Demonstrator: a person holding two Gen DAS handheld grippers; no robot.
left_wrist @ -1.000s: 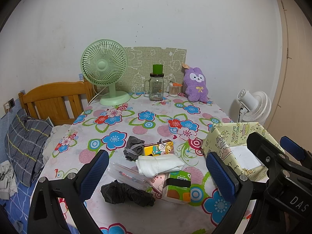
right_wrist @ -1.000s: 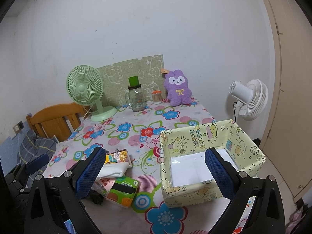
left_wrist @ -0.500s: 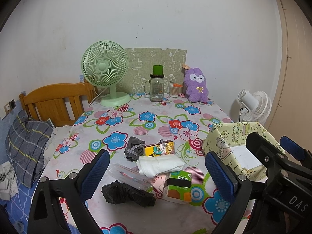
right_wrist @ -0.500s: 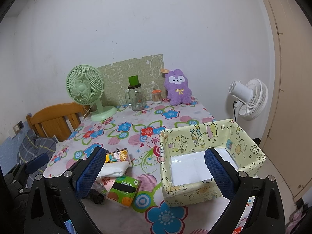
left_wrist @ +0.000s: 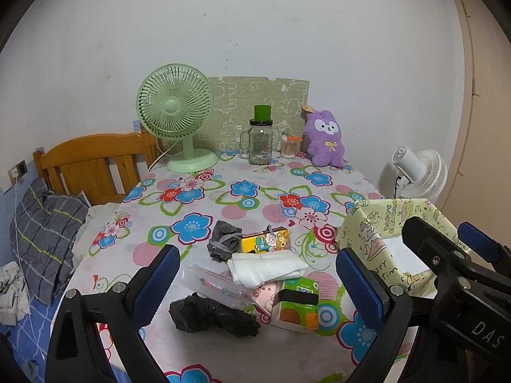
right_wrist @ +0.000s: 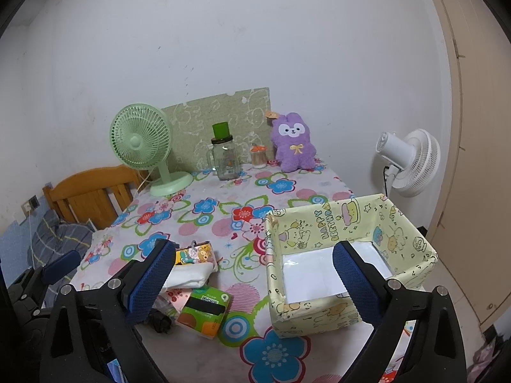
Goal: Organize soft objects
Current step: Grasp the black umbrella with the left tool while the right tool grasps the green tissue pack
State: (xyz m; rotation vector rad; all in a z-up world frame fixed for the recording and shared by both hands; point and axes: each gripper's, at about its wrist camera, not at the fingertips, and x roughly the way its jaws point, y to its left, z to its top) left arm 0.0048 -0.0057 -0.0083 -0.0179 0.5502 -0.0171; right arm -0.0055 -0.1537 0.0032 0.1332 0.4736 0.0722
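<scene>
Fingers [left_wrist: 361, 282] on the left gripper [left_wrist: 255, 282] are sitting wide apart, nothing between them, hovering over the near edge of the table [left_wrist: 223, 172]. Same deal with the right gripper [right_wrist: 252, 282]: spread wide, holding nothing, hanging over the near wall of the box [right_wrist: 319, 314].

Soft stuff is lying in a pile just ahead of the left gripper: black cloth [left_wrist: 212, 316] nearest, white cloth [left_wrist: 266, 268] behind it, grey sock [left_wrist: 222, 244] furthest back. Mixed in are a clear bag [left_wrist: 210, 285], a green pack [left_wrist: 298, 304] and a yellow pack [left_wrist: 265, 239]. The box is sitting empty on the right side of the table, near the pile but not touching it. Plush [left_wrist: 324, 138] is standing at the far edge by the jar [left_wrist: 260, 142] and fan [left_wrist: 175, 108].

I'm guessing the first pickup is what's happening here. Black cloth looks like the easy one, since it's closest and lying clear of the packs, though it's just beside the bag. I'd come straight down over the thickest bunch and pinch deep, because a thin fold is probably going to slip. The white cloth is partly resting on the bag and green pack, so lifting it slowly should keep those from dragging.

Writing: "HAPPY BIRTHDAY" is showing on the box's inside wall, "DAS" on the right gripper's body in the left view. The green pack is showing a QR code; its text is too small to read.
</scene>
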